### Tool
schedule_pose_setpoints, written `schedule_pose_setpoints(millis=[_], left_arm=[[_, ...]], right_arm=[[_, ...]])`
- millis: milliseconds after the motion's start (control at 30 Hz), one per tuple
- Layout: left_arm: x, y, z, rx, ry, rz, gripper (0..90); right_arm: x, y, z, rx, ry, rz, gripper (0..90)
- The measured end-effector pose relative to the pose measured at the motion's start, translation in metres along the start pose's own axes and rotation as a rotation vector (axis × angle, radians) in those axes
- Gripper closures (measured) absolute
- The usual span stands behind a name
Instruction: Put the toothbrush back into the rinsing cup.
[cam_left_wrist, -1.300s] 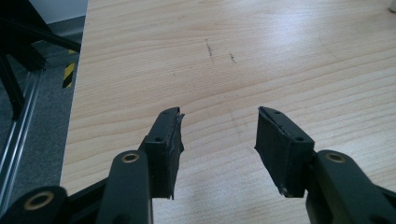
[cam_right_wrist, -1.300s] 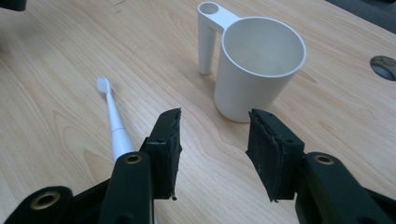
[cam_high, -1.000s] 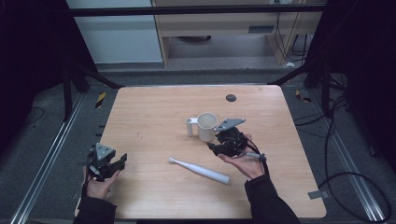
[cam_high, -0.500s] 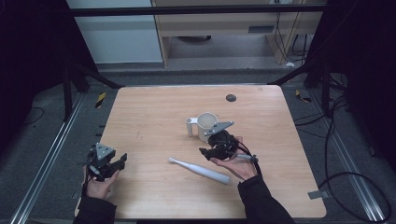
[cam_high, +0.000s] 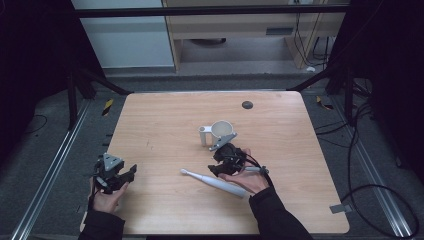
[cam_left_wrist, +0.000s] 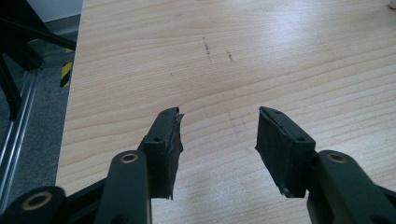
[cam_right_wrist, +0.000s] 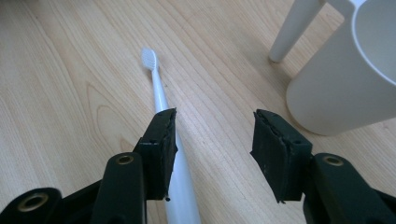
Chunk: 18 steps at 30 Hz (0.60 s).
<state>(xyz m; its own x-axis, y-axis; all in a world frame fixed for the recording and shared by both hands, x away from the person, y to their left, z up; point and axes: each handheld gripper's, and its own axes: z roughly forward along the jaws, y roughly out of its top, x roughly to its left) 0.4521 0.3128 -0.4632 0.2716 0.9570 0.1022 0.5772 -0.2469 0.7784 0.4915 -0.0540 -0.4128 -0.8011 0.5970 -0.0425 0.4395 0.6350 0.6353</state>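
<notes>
Right hand-held gripper (cam_right_wrist: 211, 156) open over the toothbrush (cam_right_wrist: 161, 105), nothing gripped yet; cup (cam_right_wrist: 348, 70) just beyond. Left hand-held gripper (cam_left_wrist: 218, 149) open, empty. Pickup pending.

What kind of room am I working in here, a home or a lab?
Most likely a lab or test rig, not a home: a bare wooden table boxed in by a dark metal frame, rails along the floor and loose cables beside it. The toothbrush and cup look like props.
</notes>
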Motion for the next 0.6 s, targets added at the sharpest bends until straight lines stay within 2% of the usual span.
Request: schedule_pose_setpoints(millis=[600], left_arm=[[0.000,0.000,0.000,0.006,-0.003,0.005,48.6]], right_arm=[[0.008,0.001,0.015,0.076,0.036,-0.032,51.6]])
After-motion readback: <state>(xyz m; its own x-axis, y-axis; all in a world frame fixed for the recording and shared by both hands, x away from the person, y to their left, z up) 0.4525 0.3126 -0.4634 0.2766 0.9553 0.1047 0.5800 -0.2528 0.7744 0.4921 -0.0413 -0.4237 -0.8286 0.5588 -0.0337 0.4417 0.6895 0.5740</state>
